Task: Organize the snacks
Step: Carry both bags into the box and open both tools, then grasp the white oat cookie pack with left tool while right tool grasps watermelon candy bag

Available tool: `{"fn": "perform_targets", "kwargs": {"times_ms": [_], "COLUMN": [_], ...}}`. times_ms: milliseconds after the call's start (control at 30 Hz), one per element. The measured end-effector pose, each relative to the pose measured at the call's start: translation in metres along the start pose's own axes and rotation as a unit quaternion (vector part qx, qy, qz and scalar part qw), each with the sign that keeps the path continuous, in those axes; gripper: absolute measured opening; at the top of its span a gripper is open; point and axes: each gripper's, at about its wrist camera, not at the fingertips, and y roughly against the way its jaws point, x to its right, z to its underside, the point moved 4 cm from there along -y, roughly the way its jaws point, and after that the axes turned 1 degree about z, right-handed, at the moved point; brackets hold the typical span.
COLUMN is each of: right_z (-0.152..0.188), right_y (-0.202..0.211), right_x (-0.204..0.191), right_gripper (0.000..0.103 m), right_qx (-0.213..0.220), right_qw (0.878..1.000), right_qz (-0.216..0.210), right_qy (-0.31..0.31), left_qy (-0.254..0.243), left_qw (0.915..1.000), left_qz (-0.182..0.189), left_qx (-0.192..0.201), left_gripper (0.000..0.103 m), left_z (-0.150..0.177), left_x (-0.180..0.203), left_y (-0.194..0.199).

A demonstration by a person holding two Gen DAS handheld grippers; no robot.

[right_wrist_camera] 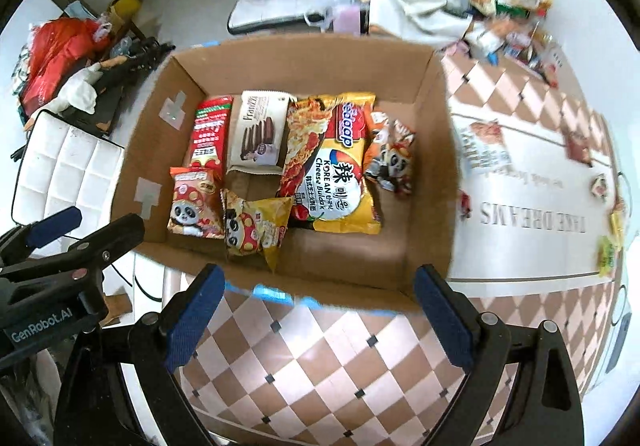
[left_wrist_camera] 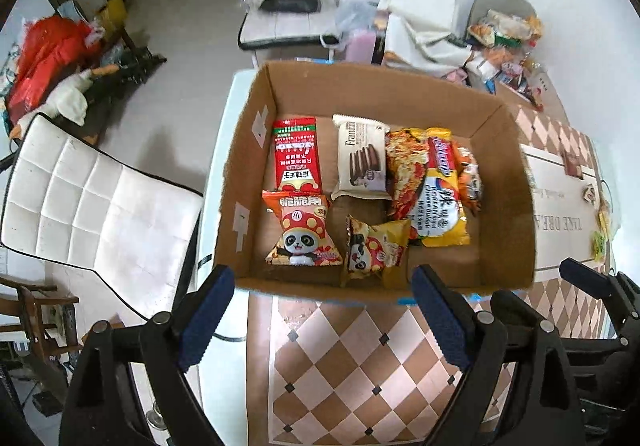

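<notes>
Cardboard box (left_wrist_camera: pixel 508 206) of snacks just ahead of L gripper (left_wrist_camera: pixel 324 322) & R gripper (right_wrist_camera: pixel 320 320), both spread apart w/ nothing held, noodle pack (right_wrist_camera: pixel 336 182) reads "Korean Cheese Buldak", wafer pack (left_wrist_camera: pixel 362 162) "Franzzi"

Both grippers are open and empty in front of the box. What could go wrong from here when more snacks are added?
1. The box hangs past the table's left edge; a push from the left gripper or right gripper might tip it toward the chair.
2. The yellow panda pack leans on the noodle bag; a snack dropped there may slide.
3. Loose snacks sit near the table's right edge and may get knocked off.
</notes>
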Motion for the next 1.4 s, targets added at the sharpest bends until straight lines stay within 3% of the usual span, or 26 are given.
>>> {"fn": "perform_targets", "kwargs": {"times_ms": [267, 700, 767, 867, 1033, 1133, 1200, 1267, 1400], "right_z": [0.036, 0.065, 0.065, 0.068, 0.065, 0.06, 0.053, 0.047, 0.031], "right_y": [0.061, 0.105, 0.102, 0.095, 0.08, 0.07, 0.061, 0.051, 0.014], "right_x": [-0.001, -0.009, 0.0, 0.027, 0.11, 0.176, 0.225, 0.265, 0.352], "right_gripper": [0.098, 0.098, 0.098, 0.098, 0.098, 0.098, 0.098, 0.098, 0.098], "right_qx": [0.045, 0.068, 0.061, 0.045, 0.02, 0.01, 0.005, -0.001, -0.024], "right_qw": [0.999, 0.997, 0.997, 0.996, 0.993, 0.987, 0.981, 0.975, 0.958], "right_qz": [-0.006, -0.044, -0.055, -0.072, -0.077, -0.08, -0.075, -0.074, -0.076], "right_qy": [0.005, 0.02, 0.011, -0.016, -0.086, -0.143, -0.18, -0.211, -0.274], "left_qy": [-0.003, 0.002, -0.001, -0.016, -0.086, -0.156, -0.21, -0.279, -0.365], "left_qw": [0.9984, 0.997, 0.9962, 0.995, 0.9917, 0.9854, 0.9767, 0.9604, 0.9266], "left_qz": [0.002, 0.017, 0.029, 0.048, 0.054, 0.048, 0.034, 0.002, -0.035], "left_qx": [0.056, 0.076, 0.082, 0.086, 0.078, 0.05, 0.028, -0.004, -0.082], "left_gripper": [0.091, 0.091, 0.091, 0.098, 0.099, 0.099, 0.099, 0.099, 0.099], "left_z": [0.029, 0.047, 0.042, 0.027, -0.02, -0.053, -0.073, -0.09, -0.104], "left_x": [0.008, 0.024, 0.034, 0.06, 0.136, 0.199, 0.242, 0.286, 0.337], "left_y": [0.056, 0.091, 0.092, 0.089, 0.073, 0.048, 0.023, -0.013, -0.087]}}
